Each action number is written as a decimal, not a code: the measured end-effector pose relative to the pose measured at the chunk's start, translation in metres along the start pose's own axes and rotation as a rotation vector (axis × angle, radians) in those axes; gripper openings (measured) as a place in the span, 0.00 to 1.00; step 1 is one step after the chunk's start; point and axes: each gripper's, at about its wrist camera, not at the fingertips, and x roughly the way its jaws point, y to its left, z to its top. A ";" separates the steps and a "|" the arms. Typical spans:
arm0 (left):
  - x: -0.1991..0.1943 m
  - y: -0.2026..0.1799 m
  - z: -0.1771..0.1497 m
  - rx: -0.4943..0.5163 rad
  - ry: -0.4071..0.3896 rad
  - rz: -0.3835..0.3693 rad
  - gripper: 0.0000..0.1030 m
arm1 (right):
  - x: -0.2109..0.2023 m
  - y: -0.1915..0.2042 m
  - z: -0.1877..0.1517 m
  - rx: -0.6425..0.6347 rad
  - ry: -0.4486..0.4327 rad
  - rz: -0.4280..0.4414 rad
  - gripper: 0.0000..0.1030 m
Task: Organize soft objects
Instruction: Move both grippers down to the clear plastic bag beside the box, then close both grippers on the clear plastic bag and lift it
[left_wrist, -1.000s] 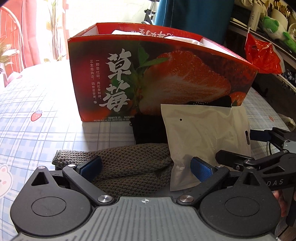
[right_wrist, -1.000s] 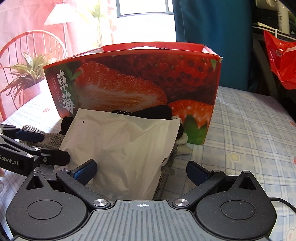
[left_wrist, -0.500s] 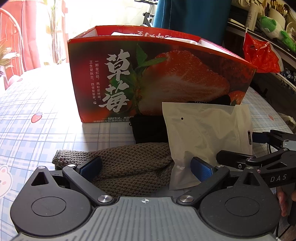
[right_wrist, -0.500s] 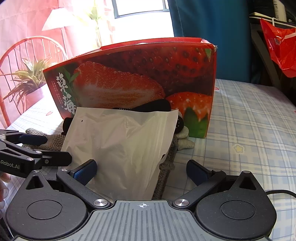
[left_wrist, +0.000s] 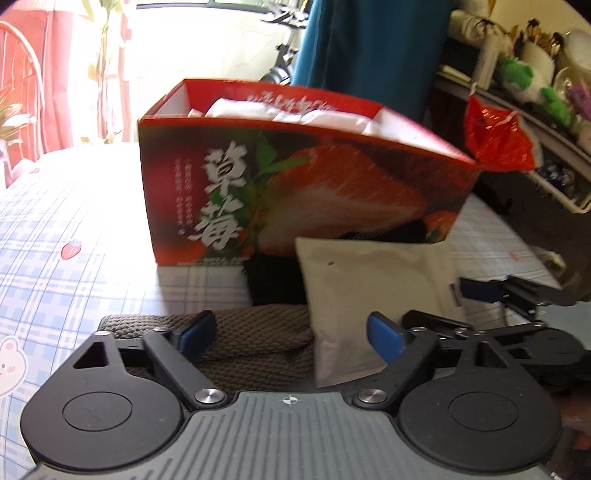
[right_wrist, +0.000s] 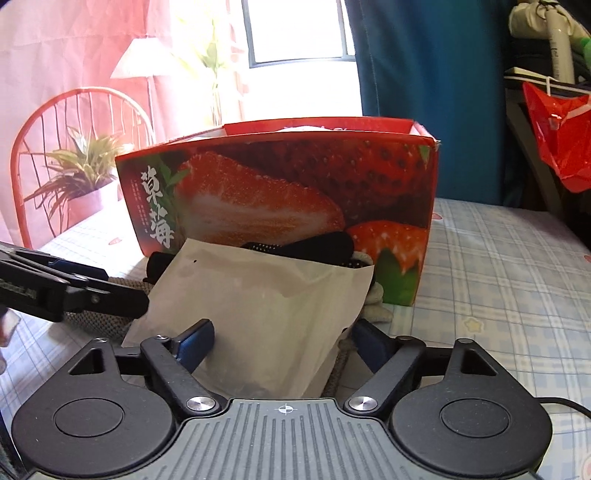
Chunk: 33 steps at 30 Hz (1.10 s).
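Both grippers were closing, neither pad yet pressing anything. Left gripper (left_wrist: 286, 332) had the grey knit cloth (left_wrist: 255, 341) between its jaws, long axis running across the gap, sticking out past the left pad. Right gripper (right_wrist: 282, 341) straddled the white plastic pouch (right_wrist: 258, 314), which leaned up ahead of the jaws against dark soft items. Pouch's lower edge lay between the pads, so right was nearer to it. Strawberry box (right_wrist: 288, 199) stood straight beyond, open top, probably the drop target.
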 end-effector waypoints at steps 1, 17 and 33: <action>-0.002 0.000 0.001 0.000 -0.006 -0.012 0.76 | -0.001 0.000 0.000 0.004 -0.005 -0.001 0.73; 0.014 -0.007 -0.013 -0.026 0.086 -0.133 0.36 | -0.010 -0.004 -0.001 0.028 -0.055 0.034 0.59; 0.020 -0.007 -0.018 -0.029 0.076 -0.133 0.37 | -0.003 -0.006 -0.001 0.065 0.023 0.088 0.50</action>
